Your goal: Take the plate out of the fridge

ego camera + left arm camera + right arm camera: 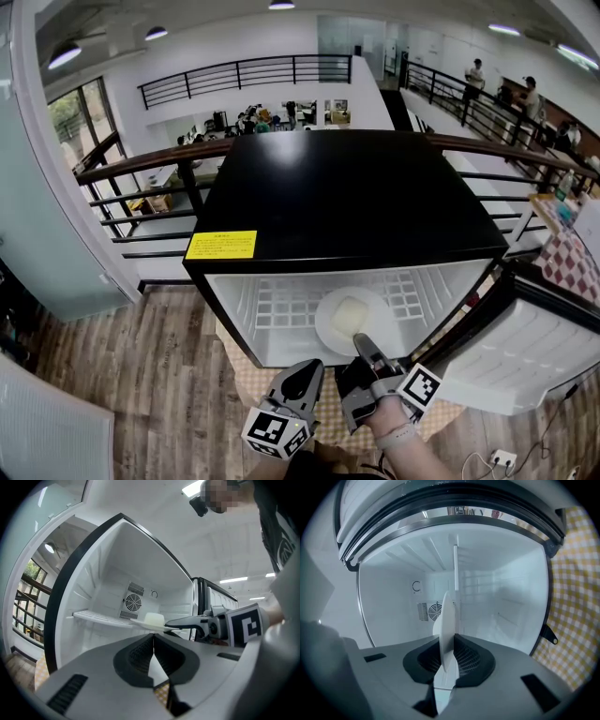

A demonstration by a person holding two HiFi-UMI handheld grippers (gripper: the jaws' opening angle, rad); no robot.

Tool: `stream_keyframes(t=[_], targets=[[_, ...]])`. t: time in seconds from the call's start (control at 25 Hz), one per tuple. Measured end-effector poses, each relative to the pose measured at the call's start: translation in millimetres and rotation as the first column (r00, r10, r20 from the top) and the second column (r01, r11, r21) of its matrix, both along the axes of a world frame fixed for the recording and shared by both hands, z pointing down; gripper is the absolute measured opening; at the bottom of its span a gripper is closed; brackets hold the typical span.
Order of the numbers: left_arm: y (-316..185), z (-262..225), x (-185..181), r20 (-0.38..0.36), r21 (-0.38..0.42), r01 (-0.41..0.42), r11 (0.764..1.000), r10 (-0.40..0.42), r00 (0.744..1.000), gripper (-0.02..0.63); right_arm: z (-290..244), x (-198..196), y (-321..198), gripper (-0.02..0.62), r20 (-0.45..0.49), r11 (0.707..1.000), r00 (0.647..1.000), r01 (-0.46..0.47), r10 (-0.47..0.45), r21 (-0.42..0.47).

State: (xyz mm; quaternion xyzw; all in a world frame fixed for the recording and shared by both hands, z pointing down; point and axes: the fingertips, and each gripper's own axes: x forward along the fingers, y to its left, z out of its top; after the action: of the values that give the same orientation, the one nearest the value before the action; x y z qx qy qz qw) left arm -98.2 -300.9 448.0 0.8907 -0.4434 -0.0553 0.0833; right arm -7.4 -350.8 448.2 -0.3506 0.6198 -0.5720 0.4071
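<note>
Plenty of room lies before the open fridge (347,187). Right gripper (362,341) pinches the round white plate (330,328) by its near rim. Left gripper (307,371) is closed, empty.

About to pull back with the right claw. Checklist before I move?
1. Right claw clamped on plate rim: ok.
2. Pale block sitting on the plate's middle: ok.
3. Fridge door swung wide, way out open: ok.
4. Left claw shut, empty, clear of the plate: ok.
5. Plate lifted clear of the wire shelf: cannot tell.
</note>
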Motion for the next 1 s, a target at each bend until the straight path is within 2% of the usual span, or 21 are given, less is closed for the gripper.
stream_keyframes(t=[1.0], targets=[[31.2, -3.9, -0.4, 0.009, 0.012, 0.034, 0.999, -0.035, 0.999, 0.009, 1.0, 1.0, 39.4, 0.058, 0.008, 0.999, 0.999, 0.041, -0.041, 0.016]])
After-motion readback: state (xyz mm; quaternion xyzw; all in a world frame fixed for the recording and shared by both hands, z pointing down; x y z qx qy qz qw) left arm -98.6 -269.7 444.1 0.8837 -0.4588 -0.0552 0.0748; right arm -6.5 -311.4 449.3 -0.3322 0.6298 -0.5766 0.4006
